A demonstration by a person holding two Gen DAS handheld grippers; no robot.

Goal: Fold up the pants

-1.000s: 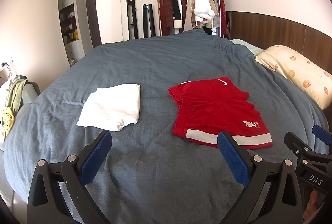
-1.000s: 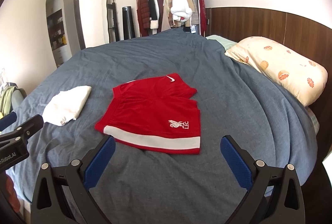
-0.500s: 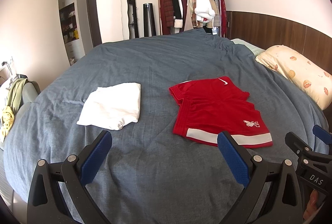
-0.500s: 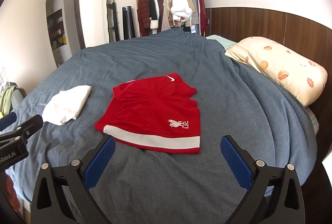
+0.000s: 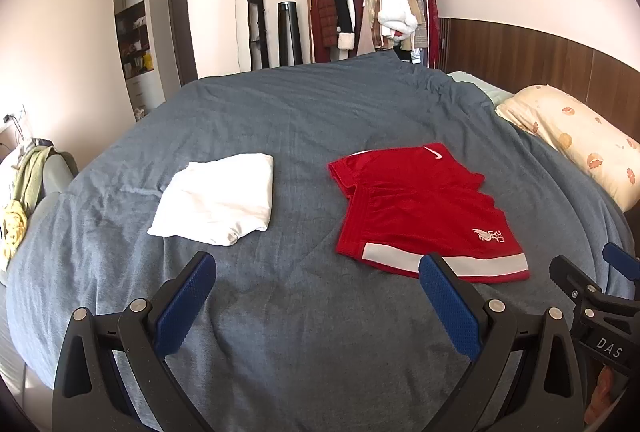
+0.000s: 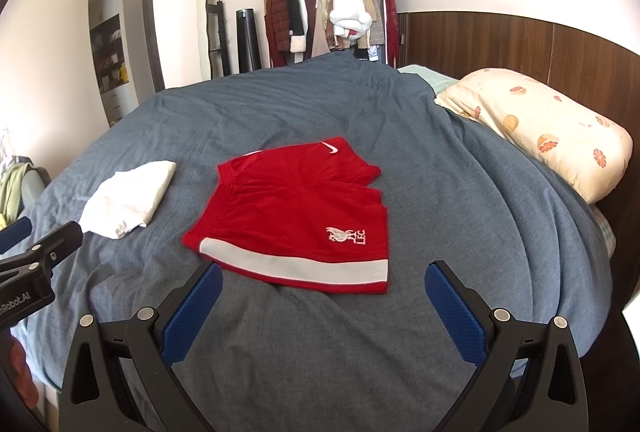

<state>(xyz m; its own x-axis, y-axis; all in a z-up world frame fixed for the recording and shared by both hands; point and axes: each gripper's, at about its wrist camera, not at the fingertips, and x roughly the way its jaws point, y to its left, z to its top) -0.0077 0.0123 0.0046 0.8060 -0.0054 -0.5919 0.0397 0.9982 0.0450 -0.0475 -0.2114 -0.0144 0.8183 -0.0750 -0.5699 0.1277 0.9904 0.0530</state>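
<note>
Lying flat on the grey bed (image 6: 460, 192), the red shorts (image 6: 296, 216) look light, limp and slightly slick, so pinching a hem corner by the white stripe seems best. Left claw (image 5: 316, 300) and right claw (image 6: 322, 306) both hover spread apart, empty, near the hem.

Shorts (image 6: 296, 216): red, white hem band, white crest and swoosh. Folded cloth (image 5: 218, 198): plain white. Duvet (image 6: 280, 104): grey-blue, unpatterned. Pillow (image 6: 540, 126): cream with orange fruit-slice print. Finger pads (image 6: 192, 312): blue, dimpled; frames black. Headboard (image 6: 500, 40): dark brown wood.
</note>
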